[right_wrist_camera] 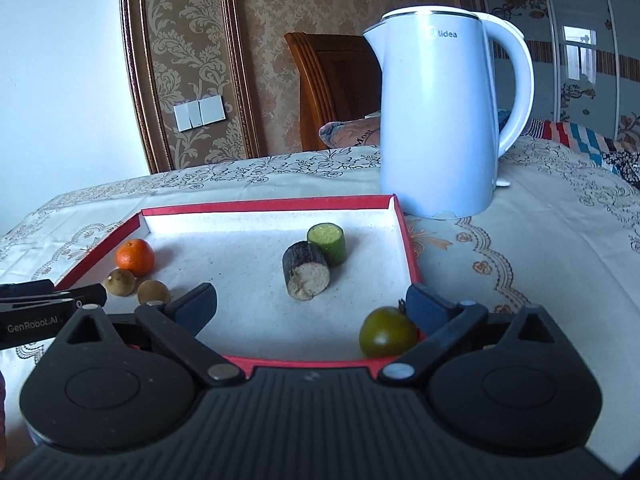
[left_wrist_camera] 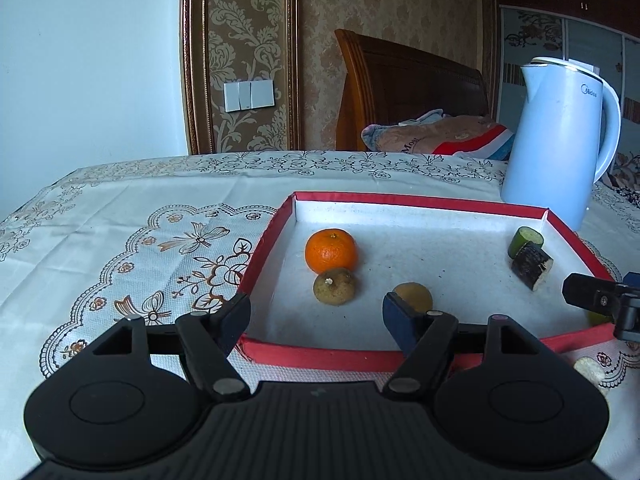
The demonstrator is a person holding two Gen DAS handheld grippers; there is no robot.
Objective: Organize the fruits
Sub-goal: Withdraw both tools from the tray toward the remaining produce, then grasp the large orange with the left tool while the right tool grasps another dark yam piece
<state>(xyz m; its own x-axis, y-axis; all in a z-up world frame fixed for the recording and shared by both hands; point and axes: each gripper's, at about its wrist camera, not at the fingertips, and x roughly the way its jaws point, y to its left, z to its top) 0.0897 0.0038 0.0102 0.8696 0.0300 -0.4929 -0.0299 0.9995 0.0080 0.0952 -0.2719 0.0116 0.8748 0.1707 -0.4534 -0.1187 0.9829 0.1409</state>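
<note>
Right gripper [right_wrist_camera: 310, 308]: closest thing in the right wrist view, fingers spread wide and gripping nothing; the green tomato [right_wrist_camera: 387, 332] sits just inside the right finger, near corner of the tray, looks let go to me
Left gripper [left_wrist_camera: 316, 320]: fingers parted about halfway, nothing pinched; the right finger stands in front of a small brown fruit [left_wrist_camera: 416, 296] but there's a visible gap, so not held
Tray [left_wrist_camera: 420, 200]: red-rimmed, white inside, sitting on the table with the lace cloth [left_wrist_camera: 120, 220]
Citrus-ish group: orange [left_wrist_camera: 330, 250] with another brown fruit [left_wrist_camera: 334, 287] touching its front, both at the left side of the tray; the third one is near them
Other group: green cucumber chunk [right_wrist_camera: 329, 242] and a dark bark-skinned chunk [right_wrist_camera: 306, 276] leaning together toward the right side
Leftover: pale bit [left_wrist_camera: 588, 370] lying on the cloth outside the tray's near right corner, can't tell what it is
Kettle [right_wrist_camera: 440, 120]: pale blue, behind the tray's far right corner, not part of the job
Progress: I'd say mostly done, six pieces are in the tray and roughly sorted; that pale bit outside may be what's left, plus maybe nudging the tomato to a group
</note>
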